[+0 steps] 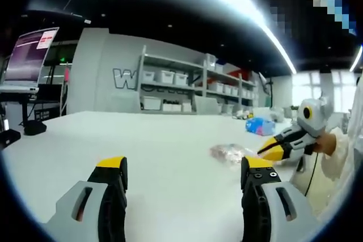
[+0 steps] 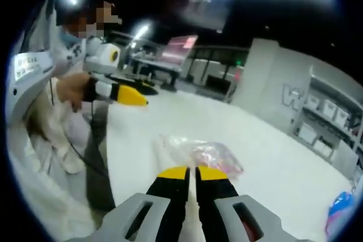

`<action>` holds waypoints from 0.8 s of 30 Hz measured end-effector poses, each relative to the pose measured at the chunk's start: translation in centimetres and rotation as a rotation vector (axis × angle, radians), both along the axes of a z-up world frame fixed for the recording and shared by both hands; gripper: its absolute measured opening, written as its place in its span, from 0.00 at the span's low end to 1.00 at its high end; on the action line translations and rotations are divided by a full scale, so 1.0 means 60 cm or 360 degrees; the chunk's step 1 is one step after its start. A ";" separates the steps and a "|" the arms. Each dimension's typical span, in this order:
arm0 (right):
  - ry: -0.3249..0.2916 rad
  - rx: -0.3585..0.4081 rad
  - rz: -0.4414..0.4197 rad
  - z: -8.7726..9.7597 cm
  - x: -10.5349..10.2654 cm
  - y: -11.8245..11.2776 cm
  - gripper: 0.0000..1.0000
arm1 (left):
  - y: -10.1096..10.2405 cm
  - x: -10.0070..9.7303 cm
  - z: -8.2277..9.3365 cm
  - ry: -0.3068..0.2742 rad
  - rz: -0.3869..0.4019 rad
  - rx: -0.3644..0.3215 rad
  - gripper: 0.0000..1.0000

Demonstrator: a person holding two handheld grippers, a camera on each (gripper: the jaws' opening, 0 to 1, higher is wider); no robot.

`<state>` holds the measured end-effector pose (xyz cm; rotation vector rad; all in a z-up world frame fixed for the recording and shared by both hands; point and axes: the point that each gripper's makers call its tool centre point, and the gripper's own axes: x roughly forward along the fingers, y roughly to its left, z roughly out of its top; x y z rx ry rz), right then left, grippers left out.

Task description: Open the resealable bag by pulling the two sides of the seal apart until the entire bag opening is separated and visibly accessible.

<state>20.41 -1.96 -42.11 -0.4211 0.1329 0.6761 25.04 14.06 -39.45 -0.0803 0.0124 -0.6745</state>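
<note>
My right gripper (image 2: 191, 173), jaws clenched on nothing, sits just short of the resealable bag (image 2: 199, 152) on the white table (image 1: 142, 145); left gripper (image 1: 184, 165) released (blue bag (image 1: 260, 126) beyond).

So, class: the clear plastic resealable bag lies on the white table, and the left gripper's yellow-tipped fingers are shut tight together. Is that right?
Not quite. The left gripper has its yellow-tipped fingers standing wide apart, open, as the left gripper view shows. The rest holds: the clear plastic resealable bag does lie on the white table.
</note>
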 end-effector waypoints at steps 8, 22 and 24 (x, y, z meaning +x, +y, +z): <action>0.0012 0.0073 -0.0004 0.017 -0.026 0.003 0.04 | -0.008 -0.001 -0.005 0.0009 -0.0026 -0.0003 0.80; -0.0080 0.0018 0.0126 0.054 -0.031 0.051 0.07 | -0.009 -0.006 -0.006 0.0009 -0.0047 -0.0011 0.79; -0.0092 -0.0022 0.0137 0.053 -0.027 0.055 0.07 | -0.010 -0.007 -0.005 0.0005 -0.0054 -0.0013 0.79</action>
